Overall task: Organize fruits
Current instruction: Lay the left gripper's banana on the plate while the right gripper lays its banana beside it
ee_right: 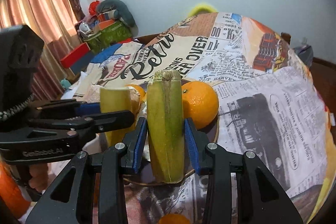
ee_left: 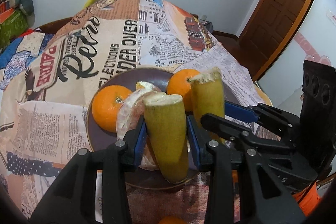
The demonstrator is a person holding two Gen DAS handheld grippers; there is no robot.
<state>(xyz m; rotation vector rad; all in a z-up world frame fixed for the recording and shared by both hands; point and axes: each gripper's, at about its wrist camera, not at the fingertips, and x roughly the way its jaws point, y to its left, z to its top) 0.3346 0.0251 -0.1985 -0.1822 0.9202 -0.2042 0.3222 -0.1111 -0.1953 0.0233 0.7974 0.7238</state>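
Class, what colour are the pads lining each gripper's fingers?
Blue, on black fingers; the pads show best in the right wrist view.

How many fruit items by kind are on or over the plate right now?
Whole oranges: 2, left orange and right orange
Peeled orange: 1, peeled orange
Cut banana pieces: 2, one in the left claw, one in the right claw
Total: 5
Another orange shape at the bottom edge is off the plate, not counted.
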